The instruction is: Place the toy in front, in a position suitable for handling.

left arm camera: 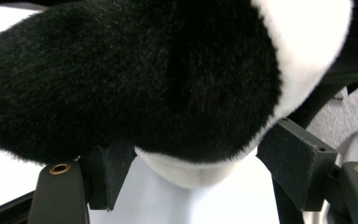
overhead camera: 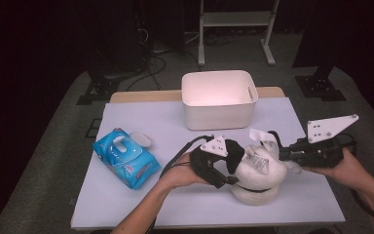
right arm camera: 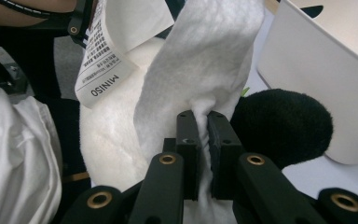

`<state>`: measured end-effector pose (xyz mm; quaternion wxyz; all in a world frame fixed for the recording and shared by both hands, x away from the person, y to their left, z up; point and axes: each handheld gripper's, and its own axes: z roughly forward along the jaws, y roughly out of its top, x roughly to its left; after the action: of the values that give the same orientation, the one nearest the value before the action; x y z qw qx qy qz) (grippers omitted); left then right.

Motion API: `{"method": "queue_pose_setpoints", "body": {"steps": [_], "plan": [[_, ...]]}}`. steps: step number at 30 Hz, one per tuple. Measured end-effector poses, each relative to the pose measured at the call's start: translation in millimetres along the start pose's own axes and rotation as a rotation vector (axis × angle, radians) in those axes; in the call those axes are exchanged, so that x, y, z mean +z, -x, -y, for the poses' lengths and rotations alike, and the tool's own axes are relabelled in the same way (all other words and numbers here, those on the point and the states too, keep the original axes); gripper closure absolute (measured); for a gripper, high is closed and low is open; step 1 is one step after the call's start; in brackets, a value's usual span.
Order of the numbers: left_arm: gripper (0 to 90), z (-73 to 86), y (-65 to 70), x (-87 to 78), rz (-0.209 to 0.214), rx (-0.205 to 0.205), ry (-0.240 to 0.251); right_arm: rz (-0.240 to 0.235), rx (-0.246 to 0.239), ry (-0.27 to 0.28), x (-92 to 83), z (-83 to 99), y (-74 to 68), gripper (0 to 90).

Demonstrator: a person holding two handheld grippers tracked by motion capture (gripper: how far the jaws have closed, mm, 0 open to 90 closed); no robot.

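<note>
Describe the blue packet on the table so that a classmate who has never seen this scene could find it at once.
Start at the white tub at the table's far edge, then look to the near left. There lies the blue packet, flat on the pale tabletop. It is the one bright blue thing, with a white oval lid open beside it.

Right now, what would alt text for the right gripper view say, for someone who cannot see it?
The right gripper has its two black jaws shut on a fold of white cloth draped over a black-and-white plush toy. A printed label hangs at upper left, and a white bin stands at right.
</note>
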<state>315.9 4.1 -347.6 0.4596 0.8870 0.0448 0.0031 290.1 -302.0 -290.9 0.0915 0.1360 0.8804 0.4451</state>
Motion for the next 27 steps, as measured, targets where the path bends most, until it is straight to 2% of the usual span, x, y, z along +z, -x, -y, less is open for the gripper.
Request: {"method": "queue_pose_setpoints", "body": {"steps": [4,7,8,11,12,15,18,20,27], "plan": [[28.2,-7.3,-2.9,-12.5,-0.026,0.022,-0.003,-0.021,0.019,0.052,0.3,-2.1,0.9,83.8],[28.9,-9.1,-5.3,-19.3,-0.041,0.027,0.002,-0.021,0.021,0.052,5.1,-2.9,1.1,83.8],[28.9,-10.5,-7.6,-27.7,-0.060,0.025,0.007,-0.027,0.031,0.058,7.6,-2.1,1.7,83.8],[28.6,-9.7,-7.7,-28.6,-0.071,0.026,-0.018,-0.050,0.052,0.073,13.0,-0.1,2.8,83.8],[28.2,-8.0,-8.1,-30.2,-0.087,0.015,-0.033,-0.050,0.052,0.078,14.6,0.0,2.2,83.8],[26.2,-3.6,-8.3,-31.2,-0.134,-0.026,-0.025,-0.046,0.045,0.074,16.4,-1.2,-1.0,83.8],[23.8,1.5,-6.3,-28.2,-0.084,-0.052,-0.008,-0.054,0.036,0.063,16.0,-2.0,-4.3,83.7],[20.0,2.5,-3.8,-24.9,-0.054,-0.059,-0.012,-0.058,0.027,0.057,15.5,-2.4,-6.5,83.7],[17.6,14.4,8.9,-23.6,-0.014,-0.067,0.013,-0.048,0.014,0.050,13.5,0.5,-12.1,83.8]]}}
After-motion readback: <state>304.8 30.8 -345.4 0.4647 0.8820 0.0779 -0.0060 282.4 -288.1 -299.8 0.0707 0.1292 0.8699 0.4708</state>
